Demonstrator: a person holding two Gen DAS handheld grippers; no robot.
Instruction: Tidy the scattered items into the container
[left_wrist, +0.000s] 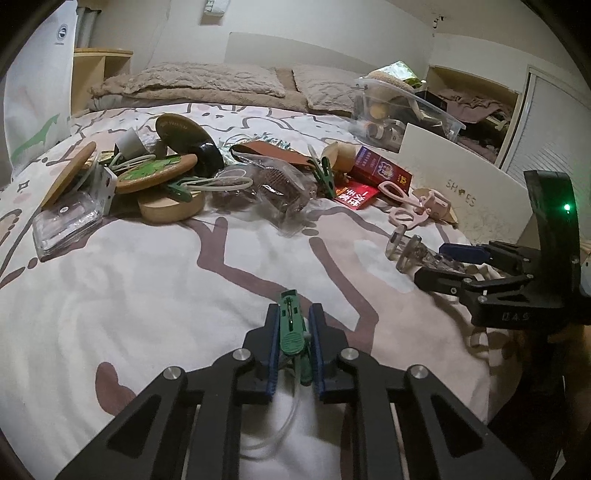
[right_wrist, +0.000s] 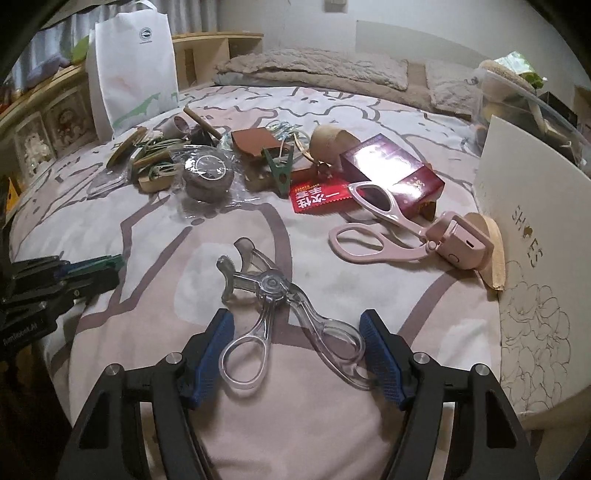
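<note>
My left gripper (left_wrist: 294, 314) is shut on a green clothespin (left_wrist: 290, 328) just above the patterned bedspread; a thin clear cord trails under it. The same gripper shows at the left edge of the right wrist view, left gripper (right_wrist: 107, 266). My right gripper (right_wrist: 295, 315) straddles a clear plastic eyelash curler (right_wrist: 273, 291) lying on the bed, its blue pads (right_wrist: 380, 354) against the two handle loops. From the left wrist view the right gripper (left_wrist: 430, 262) sits low at the right. A white box marked SHOES (right_wrist: 524, 240) stands right of it.
A heap of scattered items lies across the bed: wooden discs (left_wrist: 155, 173), a wrapped brown roll (right_wrist: 208, 177), another green clip (right_wrist: 280, 170), a red box (right_wrist: 391, 170), a red packet (right_wrist: 317, 197), a pink curler (right_wrist: 384, 229). A clear bin (left_wrist: 402, 110) with things inside stands behind the white box.
</note>
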